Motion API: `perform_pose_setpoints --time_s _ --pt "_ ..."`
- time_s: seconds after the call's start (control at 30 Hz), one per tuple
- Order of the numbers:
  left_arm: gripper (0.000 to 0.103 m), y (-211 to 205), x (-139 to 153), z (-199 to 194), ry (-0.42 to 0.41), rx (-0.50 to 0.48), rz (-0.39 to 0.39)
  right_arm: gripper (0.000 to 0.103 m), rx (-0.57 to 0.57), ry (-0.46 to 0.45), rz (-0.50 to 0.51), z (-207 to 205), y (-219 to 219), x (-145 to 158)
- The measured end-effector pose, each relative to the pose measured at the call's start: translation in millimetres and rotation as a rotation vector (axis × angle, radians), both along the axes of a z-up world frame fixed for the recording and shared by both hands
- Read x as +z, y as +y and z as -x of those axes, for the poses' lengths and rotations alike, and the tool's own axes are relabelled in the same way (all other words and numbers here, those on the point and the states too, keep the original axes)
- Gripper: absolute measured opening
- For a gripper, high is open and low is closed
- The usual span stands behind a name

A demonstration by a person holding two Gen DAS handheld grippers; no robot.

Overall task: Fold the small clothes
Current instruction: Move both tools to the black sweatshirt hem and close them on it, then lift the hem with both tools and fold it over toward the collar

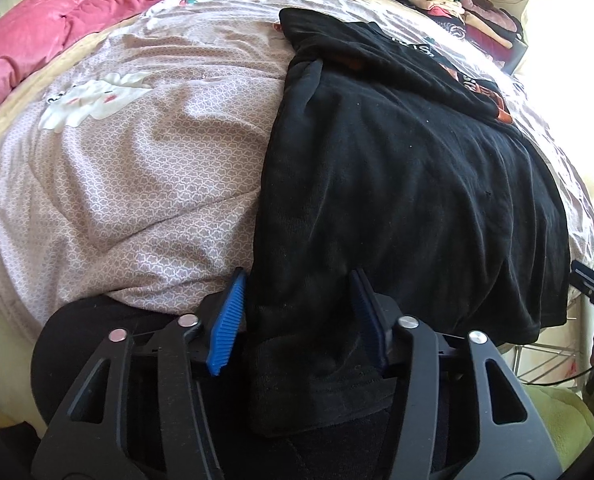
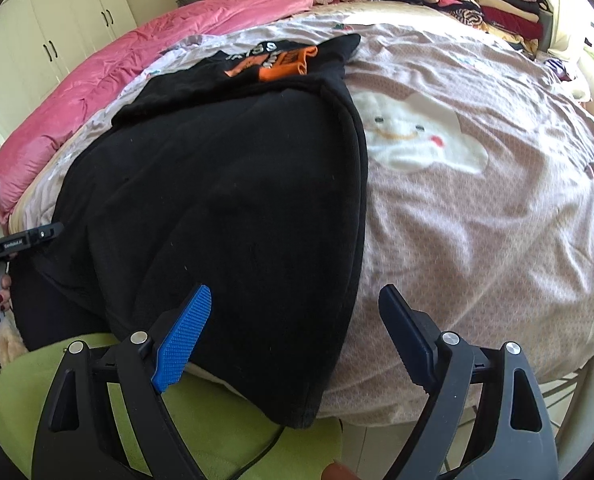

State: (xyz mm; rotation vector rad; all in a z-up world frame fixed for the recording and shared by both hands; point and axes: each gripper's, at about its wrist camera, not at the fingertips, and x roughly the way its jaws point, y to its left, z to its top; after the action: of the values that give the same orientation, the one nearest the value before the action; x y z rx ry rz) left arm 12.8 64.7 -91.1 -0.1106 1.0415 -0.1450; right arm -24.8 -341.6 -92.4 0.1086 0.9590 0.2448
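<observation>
1. Shirt (image 1: 397, 184): we count one black garment, folded lengthwise, lying on the bed (image 1: 137, 168). Its near hem hangs off the bed's front edge; its far end shows an orange print (image 2: 285, 60).
2. Left gripper (image 1: 297, 312): we see its jaws set narrow, with the shirt's hanging near corner bunched between the blue pads (image 1: 227, 324). Both pads seem to touch the cloth, though we cannot tell how firmly.
3. Right gripper (image 2: 297, 320): we see its jaws spread wide. It sits at the shirt's other near corner, the left pad over the black cloth, the right pad over the bedcover, holding nothing.
4. Pink quilt (image 2: 137, 64): beyond the shirt, along the bed's far side.
5. Clothes stack (image 2: 493, 4): folded pieces in several colours, at the bed's far corner, well apart from the shirt.
6. Green cloth (image 2: 225, 428): below the shirt's hanging hem, in front of the bed.
</observation>
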Motion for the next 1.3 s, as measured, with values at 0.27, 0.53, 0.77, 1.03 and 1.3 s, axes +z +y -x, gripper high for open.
perform_pose_setpoints --time_s 0.27,0.53,0.77,1.03,1.3 --pt "0.035 3.1 0.7 2.0 -0.002 0.008 0.008 0.032 -0.023 0.079 0.010 4.3 -3.6 -20.9" --pt "0.033 5.5 1.9 2.6 -0.004 0.004 0.017 0.005 0.002 0.050 0.035 19.1 -24.5 -4.3" --pt "0.032 6.4 1.9 7.3 0.004 -0.008 0.012 0.010 0.000 0.090 -0.005 17.9 -29.3 -18.2" --pt "0.007 -2.2 0.0 8.3 0.002 -0.022 -0.008 0.011 0.020 0.101 -0.042 14.0 -23.4 -21.2" --pt "0.003 2.6 32.7 10.9 -0.091 -0.034 0.049 0.006 0.077 -0.022 -0.097 16.1 -30.7 13.1"
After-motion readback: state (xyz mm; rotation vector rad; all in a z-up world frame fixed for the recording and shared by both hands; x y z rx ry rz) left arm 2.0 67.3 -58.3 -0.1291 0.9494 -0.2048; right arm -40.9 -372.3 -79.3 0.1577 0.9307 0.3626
